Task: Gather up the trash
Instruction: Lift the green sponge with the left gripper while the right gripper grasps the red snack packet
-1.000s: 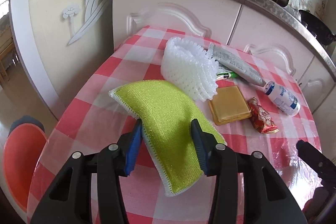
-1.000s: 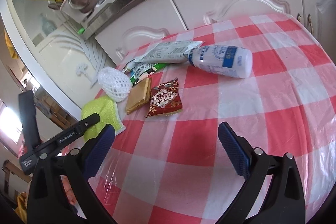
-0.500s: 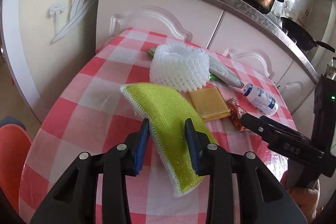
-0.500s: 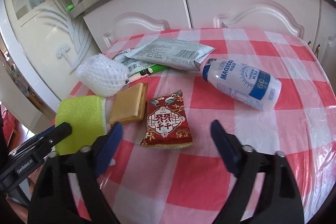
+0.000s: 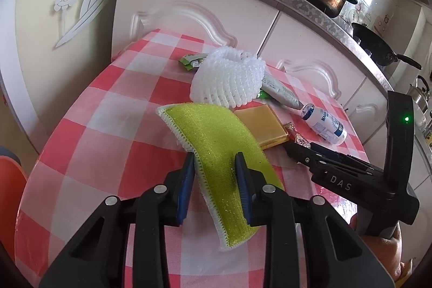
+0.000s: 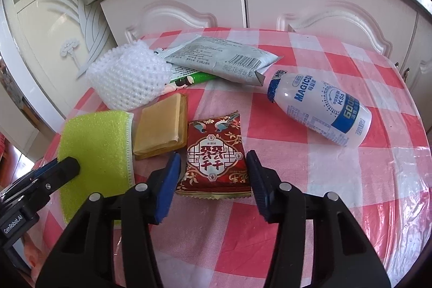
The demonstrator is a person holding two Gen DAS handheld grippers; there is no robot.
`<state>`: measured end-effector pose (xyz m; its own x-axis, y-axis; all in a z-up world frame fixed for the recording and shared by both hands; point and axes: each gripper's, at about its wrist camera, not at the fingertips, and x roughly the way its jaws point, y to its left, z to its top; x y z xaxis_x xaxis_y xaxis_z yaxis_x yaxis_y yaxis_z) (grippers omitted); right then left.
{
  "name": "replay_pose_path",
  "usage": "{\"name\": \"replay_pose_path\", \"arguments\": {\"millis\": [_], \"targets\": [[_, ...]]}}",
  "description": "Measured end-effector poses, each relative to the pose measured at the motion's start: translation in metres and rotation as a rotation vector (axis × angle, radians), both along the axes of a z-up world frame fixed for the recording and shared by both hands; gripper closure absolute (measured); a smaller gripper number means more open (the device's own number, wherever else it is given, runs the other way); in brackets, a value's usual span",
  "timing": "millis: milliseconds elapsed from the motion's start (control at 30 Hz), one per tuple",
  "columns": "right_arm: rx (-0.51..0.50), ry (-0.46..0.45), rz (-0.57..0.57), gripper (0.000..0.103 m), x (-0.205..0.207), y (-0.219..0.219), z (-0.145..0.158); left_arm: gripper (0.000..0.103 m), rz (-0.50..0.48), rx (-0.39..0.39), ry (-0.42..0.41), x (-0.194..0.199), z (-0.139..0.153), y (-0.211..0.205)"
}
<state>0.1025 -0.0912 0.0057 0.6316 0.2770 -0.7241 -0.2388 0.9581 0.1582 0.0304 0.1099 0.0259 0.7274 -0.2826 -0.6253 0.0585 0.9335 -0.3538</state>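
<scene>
Both sets of jaws have just been closing. The left gripper (image 5: 214,172) now pinches the green scouring cloth (image 5: 213,142), buckling it off the checked tablecloth (image 5: 108,126). The right gripper (image 6: 212,174) brackets the red snack wrapper (image 6: 216,155); whether its pads press yet is unclear, so that pickup looks barely begun. Beyond lie the foam net (image 6: 127,80), grey sachet (image 6: 221,58) and white bottle (image 6: 321,109).
</scene>
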Motion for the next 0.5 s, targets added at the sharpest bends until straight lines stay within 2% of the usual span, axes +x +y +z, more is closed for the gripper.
{"name": "replay_pose_path", "arguments": {"millis": [300, 500], "targets": [[0.049, -0.036, -0.021, 0.057, -0.023, -0.011, 0.004, 0.075, -0.010, -0.059, -0.009, -0.016, 0.004, 0.009], [0.079, -0.047, -0.037, 0.058, -0.045, -0.017, 0.004, 0.076, -0.023, -0.070, -0.021, -0.033, 0.005, 0.015]]}}
